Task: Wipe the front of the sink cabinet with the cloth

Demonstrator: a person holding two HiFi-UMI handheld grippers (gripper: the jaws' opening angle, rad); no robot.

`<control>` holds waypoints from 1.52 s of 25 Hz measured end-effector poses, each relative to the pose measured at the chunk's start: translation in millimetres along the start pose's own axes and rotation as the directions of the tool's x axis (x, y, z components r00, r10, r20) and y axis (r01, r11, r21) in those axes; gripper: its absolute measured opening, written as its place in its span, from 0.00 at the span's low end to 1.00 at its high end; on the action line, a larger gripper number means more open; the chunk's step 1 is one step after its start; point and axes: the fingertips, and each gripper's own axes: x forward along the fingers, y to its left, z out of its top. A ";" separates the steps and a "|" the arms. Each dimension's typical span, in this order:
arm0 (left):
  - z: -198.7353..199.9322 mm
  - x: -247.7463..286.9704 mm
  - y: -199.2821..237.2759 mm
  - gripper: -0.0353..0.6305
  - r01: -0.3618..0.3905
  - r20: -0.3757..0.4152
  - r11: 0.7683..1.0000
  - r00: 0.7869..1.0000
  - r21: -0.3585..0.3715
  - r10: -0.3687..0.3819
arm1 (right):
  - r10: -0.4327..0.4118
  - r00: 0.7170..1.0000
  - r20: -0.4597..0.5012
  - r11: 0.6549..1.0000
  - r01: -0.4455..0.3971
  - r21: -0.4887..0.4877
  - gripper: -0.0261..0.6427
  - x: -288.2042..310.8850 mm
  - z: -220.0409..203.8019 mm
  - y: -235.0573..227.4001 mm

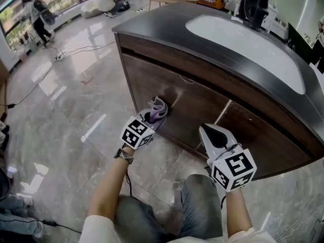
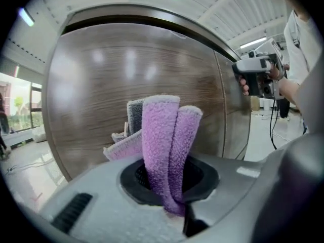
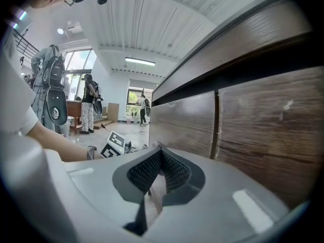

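The purple and grey cloth (image 1: 158, 110) is folded into a bunch, and my left gripper (image 1: 150, 119) is shut on it. In the head view the cloth touches the dark wood front of the sink cabinet (image 1: 202, 100), low on its left door. In the left gripper view the cloth (image 2: 163, 140) stands up out of the jaws, right before the wood panel (image 2: 126, 70). My right gripper (image 1: 204, 130) is shut and empty. It points at the lower cabinet front near the seam between the two doors (image 3: 217, 123). Its fingertips (image 3: 160, 153) meet with nothing between them.
A white basin (image 1: 248, 42) is set in the dark countertop (image 1: 157, 27) above the cabinet. The glossy marble floor has cables (image 1: 48, 70) at the left. People are far back near the windows (image 1: 35, 14). My knees (image 1: 197, 196) are close below the grippers.
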 end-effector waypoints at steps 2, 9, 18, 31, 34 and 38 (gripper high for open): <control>-4.9 -6.0 18.4 0.13 -0.033 0.013 0.999 0.999 -0.009 0.033 | 0.001 1.000 -0.008 1.000 -0.001 -0.006 0.05 8.9 0.0 4.4; -26.1 -21.2 65.2 0.13 -0.101 0.035 0.994 0.994 -0.049 0.103 | -0.012 1.000 -0.017 1.000 0.012 -0.013 0.05 38.4 3.2 16.4; -64.9 -27.9 113.2 0.13 -0.188 -0.010 0.979 0.982 -0.073 0.187 | -0.057 0.998 -0.011 0.998 0.057 0.018 0.05 62.5 -7.4 15.8; -119.7 20.6 40.0 0.13 0.017 -0.194 0.999 0.981 -0.043 -0.025 | -0.113 0.994 -0.010 0.993 0.113 0.046 0.05 39.5 -19.7 -8.3; -109.8 30.0 2.5 0.13 0.105 -0.201 0.995 0.974 -0.002 -0.103 | -0.107 0.994 -0.010 0.993 0.108 0.048 0.05 28.2 -22.9 -11.2; -91.9 55.6 -71.0 0.13 0.261 -0.198 0.964 0.949 0.050 -0.247 | -0.099 0.995 -0.013 0.994 0.100 0.053 0.05 11.0 -31.6 -18.5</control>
